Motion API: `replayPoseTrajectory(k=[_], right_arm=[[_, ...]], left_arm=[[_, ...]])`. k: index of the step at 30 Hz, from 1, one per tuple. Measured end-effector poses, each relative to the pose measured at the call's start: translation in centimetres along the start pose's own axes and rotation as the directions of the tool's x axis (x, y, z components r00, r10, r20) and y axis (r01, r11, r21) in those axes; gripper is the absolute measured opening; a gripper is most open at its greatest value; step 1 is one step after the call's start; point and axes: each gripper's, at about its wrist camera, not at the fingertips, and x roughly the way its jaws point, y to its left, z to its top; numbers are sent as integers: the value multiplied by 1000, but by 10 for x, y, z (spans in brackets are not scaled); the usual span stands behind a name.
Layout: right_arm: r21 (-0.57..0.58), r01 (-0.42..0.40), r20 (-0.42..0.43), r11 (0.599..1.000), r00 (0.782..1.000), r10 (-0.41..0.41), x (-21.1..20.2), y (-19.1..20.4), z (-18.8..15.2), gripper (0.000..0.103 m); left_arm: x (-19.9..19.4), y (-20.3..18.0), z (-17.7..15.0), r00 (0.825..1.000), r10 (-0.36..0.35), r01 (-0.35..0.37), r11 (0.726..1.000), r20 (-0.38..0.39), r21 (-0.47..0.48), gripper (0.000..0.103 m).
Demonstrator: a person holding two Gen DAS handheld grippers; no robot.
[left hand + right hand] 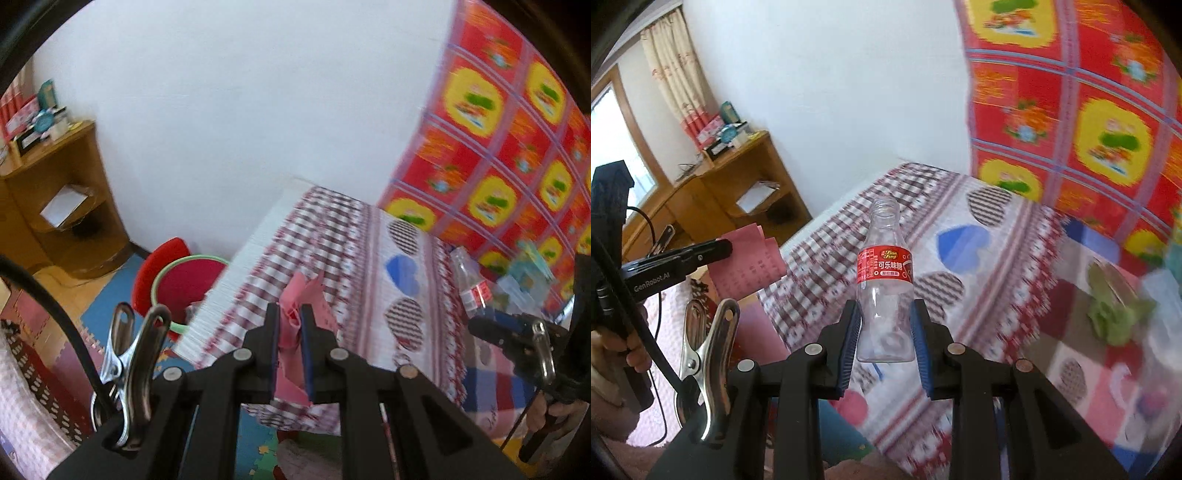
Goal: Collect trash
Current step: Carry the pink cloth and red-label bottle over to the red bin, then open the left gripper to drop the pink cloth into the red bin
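Two pieces of trash are already held, one in each gripper, above a table covered by a checked and heart-patterned cloth [993, 258] that fills the centre and lower right of both views. A green-rimmed red basin [184, 284] is seen on the floor at the lower left of the left wrist view, beside the table edge; it may be where the trash goes, though that cannot be confirmed. Nothing has been dropped off yet as far as can be seen. Left on the cloth are a crumpled green scrap [1115, 317] at the right of the right wrist view and some blurred packets beyond it, so more collecting is judged to remain.

An empty clear bottle [884, 280] with a red label is clamped upright near its base by the right gripper [884, 332], its jaws set partly apart around it. Crumpled pink paper [291, 332] is pinched by the left gripper [290, 343], its jaws nearly together. Both grippers are angled downward over the table, side by side, each held at its handle by a hand [613, 350].
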Motion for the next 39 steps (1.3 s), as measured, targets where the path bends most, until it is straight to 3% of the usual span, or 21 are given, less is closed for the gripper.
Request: replayPoseTrajectory(k=[10, 16, 23, 39], right_arm=[[-88, -96, -45, 991, 995, 92, 71, 22, 63, 29], [-133, -129, -92, 983, 989, 118, 101, 41, 87, 29], [-130, -139, -106, 982, 986, 125, 130, 63, 108, 29], [-82, -64, -164, 995, 985, 50, 220, 127, 146, 29]], left_arm=[[44, 67, 35, 995, 97, -100, 990, -31, -104, 11], [70, 103, 48, 991, 116, -124, 980, -59, -154, 11], [118, 143, 60, 989, 93, -111, 981, -117, -157, 11], [235, 223, 58, 968, 40, -64, 994, -248, -90, 11]])
